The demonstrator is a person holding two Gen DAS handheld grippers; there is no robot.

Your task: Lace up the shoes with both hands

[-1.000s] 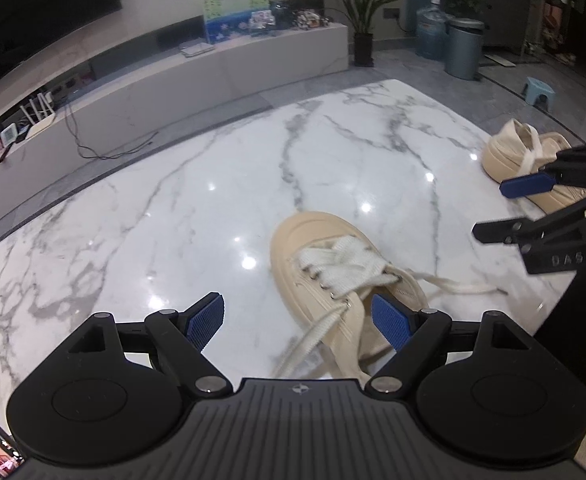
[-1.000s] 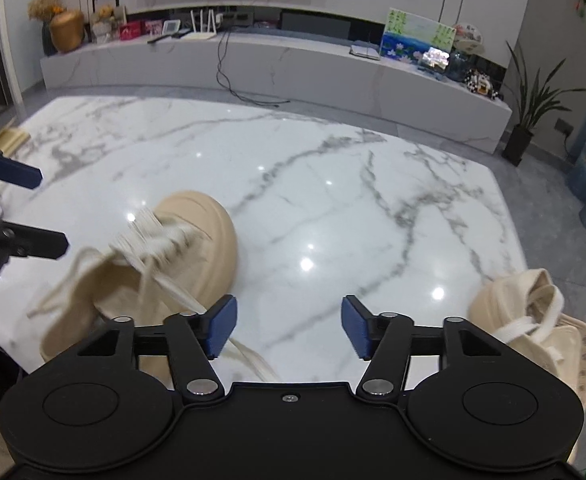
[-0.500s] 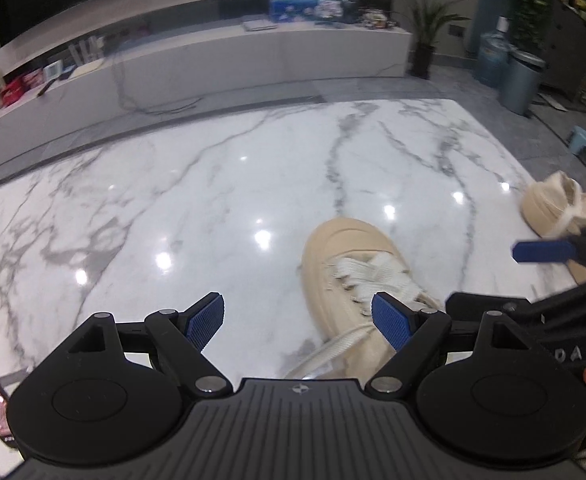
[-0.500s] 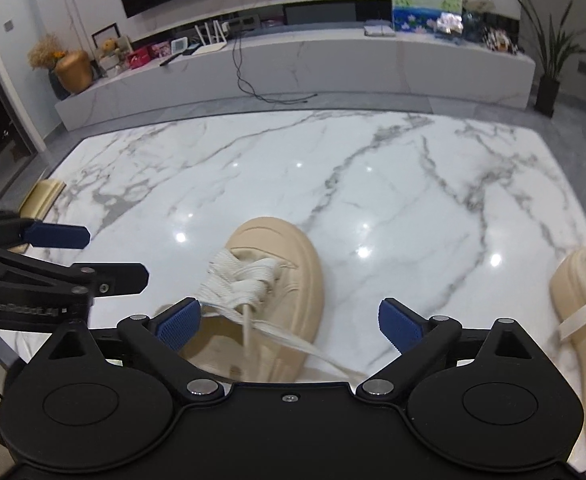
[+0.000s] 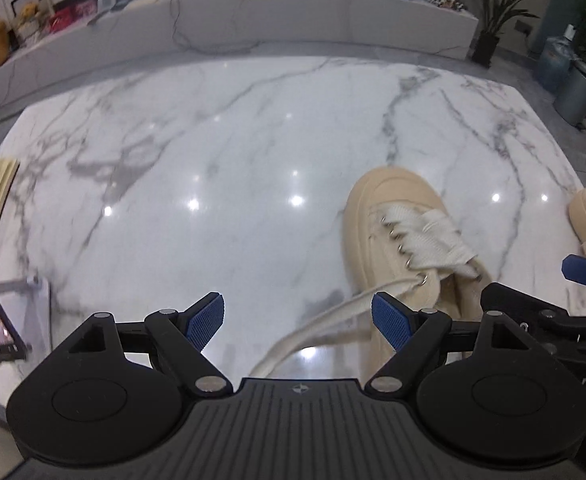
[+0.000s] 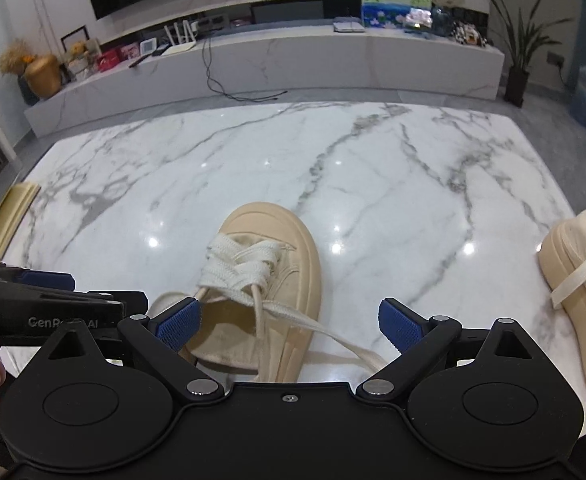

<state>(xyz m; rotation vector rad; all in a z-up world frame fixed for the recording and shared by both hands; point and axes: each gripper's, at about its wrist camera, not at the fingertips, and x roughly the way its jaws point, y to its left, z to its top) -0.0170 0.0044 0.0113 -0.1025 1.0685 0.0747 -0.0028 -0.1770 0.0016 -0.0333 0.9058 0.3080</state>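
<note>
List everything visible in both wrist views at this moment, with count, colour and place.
shoe: 1, beige, near table edge, partly laced
loose laces: 2 ends, cream, trailing onto the table
second shoe: 1, beige, right table edge
table: 1, white marble
TV bench: 1, white, behind table
potted plant: 1, green, far right
left tongs: blue pads, open, empty
right tongs: blue pads, open, over the shoe

Both wrist cameras looked steeply down, close over the marble table [image 5: 221, 152], sharing the near shoe [image 6: 277, 280], though the left view was perhaps slightly blurred.
</note>
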